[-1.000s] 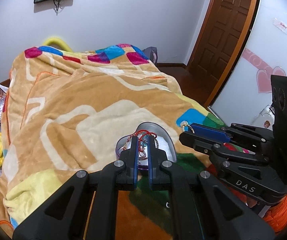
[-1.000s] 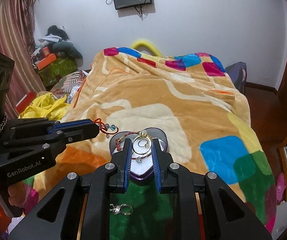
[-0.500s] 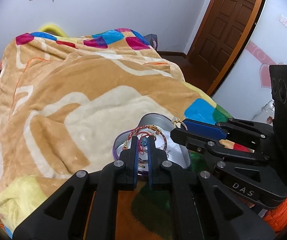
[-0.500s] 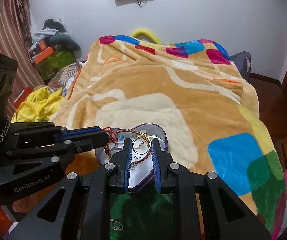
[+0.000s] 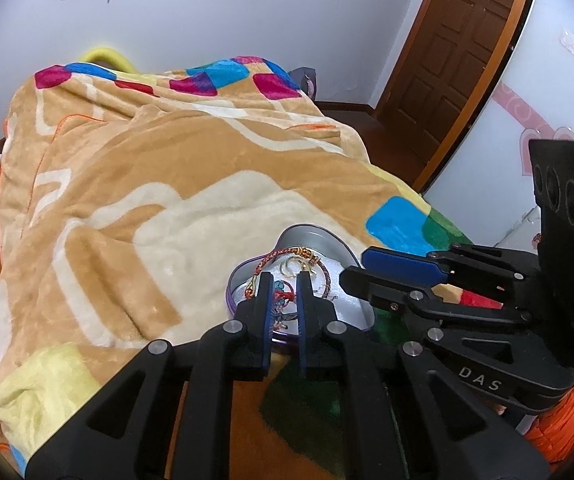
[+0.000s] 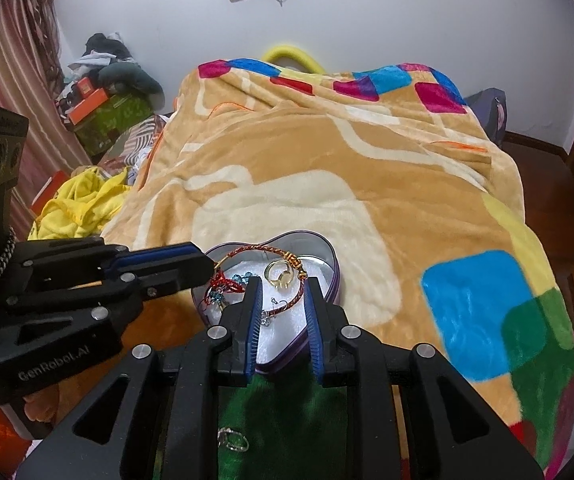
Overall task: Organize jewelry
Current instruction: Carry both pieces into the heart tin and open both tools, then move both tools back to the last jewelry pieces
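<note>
A heart-shaped tin (image 6: 329, 258) (image 5: 357, 258) with a white lining sits on the blanket. In it lie a red braided bracelet (image 6: 293, 304), a gold ring (image 6: 279, 274) and a red string piece with blue beads (image 6: 223, 286). My right gripper (image 6: 281, 294) is open over the tin, with the gold ring lying free just beyond its tips. My left gripper (image 5: 285, 284) hovers at the tin's left edge, fingers slightly apart, the red and blue bead piece (image 5: 281, 298) lying between them. In the left wrist view the right gripper (image 5: 361, 268) reaches in from the right.
The orange patterned blanket (image 6: 307, 160) covers the bed. A small ring (image 6: 233, 440) lies on the green patch under my right gripper. Yellow clothes (image 6: 79, 208) and boxes lie at the left. A brown door (image 5: 459, 60) stands at the right.
Both grippers came down to the tin. The right gripper opened and dropped the gold ring into it. The left gripper loosened and the red bead piece now rests in the tin.
</note>
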Tool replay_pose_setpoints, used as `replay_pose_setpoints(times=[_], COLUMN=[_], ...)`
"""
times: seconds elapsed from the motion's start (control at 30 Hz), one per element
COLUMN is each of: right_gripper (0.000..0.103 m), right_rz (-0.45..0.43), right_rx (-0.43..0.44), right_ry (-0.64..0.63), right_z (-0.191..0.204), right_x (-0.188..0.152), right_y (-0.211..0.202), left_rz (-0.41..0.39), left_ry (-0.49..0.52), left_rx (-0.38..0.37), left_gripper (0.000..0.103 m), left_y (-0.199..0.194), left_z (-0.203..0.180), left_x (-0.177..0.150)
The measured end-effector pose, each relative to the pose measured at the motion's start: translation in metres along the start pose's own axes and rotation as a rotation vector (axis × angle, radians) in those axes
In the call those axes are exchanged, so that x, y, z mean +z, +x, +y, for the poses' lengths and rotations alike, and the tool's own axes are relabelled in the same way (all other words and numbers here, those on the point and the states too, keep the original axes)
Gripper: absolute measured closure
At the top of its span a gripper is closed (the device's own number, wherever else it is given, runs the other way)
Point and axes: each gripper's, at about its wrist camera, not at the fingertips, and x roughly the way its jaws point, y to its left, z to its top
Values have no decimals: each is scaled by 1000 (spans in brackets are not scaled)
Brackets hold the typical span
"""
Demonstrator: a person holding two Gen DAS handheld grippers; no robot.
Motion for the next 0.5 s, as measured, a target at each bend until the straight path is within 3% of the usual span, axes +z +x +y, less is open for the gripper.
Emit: replay_pose_setpoints(times=[0.1, 0.33, 0.5], right_gripper=[75, 74, 74], right_rz=[-15, -53, -76], right_rx=[-12, -29, -38], right_ry=[-5, -16, -21], right_z=[3, 8, 13], right_x=[0, -1, -4], right_y=[-7, -30, -46], left_rz=[-14, -42, -56], left_ry=[-1, 8, 14], left_rx=[7, 27, 39], left_gripper=[92, 83, 83], left_y=[-9, -35, -52], left_z=[-1, -7, -10], left_x=[0, -4, -9])
